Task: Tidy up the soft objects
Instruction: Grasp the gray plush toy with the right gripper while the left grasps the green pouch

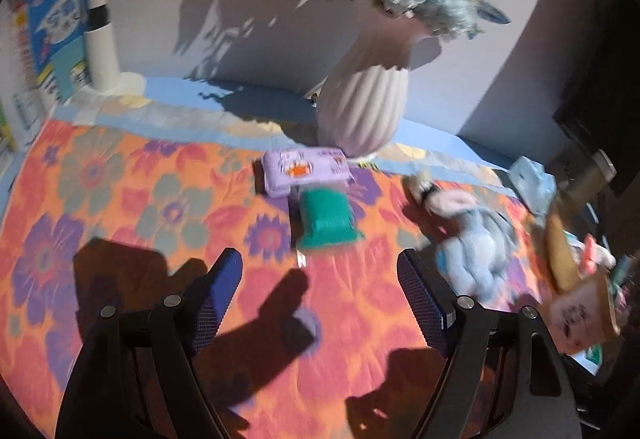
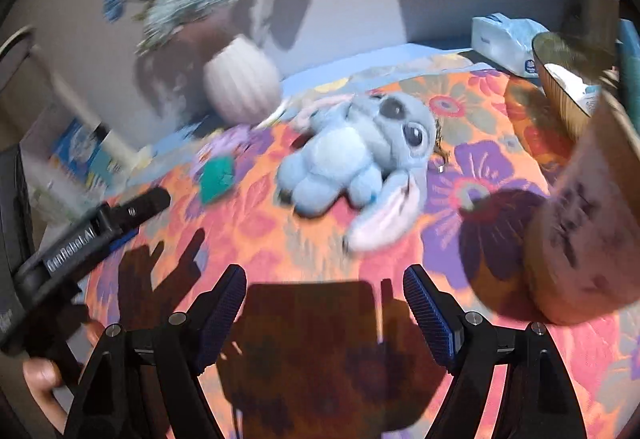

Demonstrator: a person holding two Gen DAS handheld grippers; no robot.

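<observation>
Nothing looks sorted yet: the blue plush toy (image 2: 352,159), the green soft piece (image 1: 327,219) and the lilac packet (image 1: 305,171) all lie loose on the flowered cloth (image 1: 120,199), though blur hides detail. The left gripper (image 1: 320,303) stands wide open and empty, the green piece just ahead of its jaws. The right gripper (image 2: 324,311) is likewise wide open, holding nothing, with the plush ahead.

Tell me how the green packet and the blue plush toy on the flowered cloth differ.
The green packet is a flat, blocky wrapped shape in one solid colour; the blue plush toy is rounded and furry, with a paler belly, dark eyes and a long ear. The packet is clearly smaller than the toy. The packet lies against a purple packet; the toy lies apart, on its back. Both rest on the flowered cloth, ungripped.
</observation>
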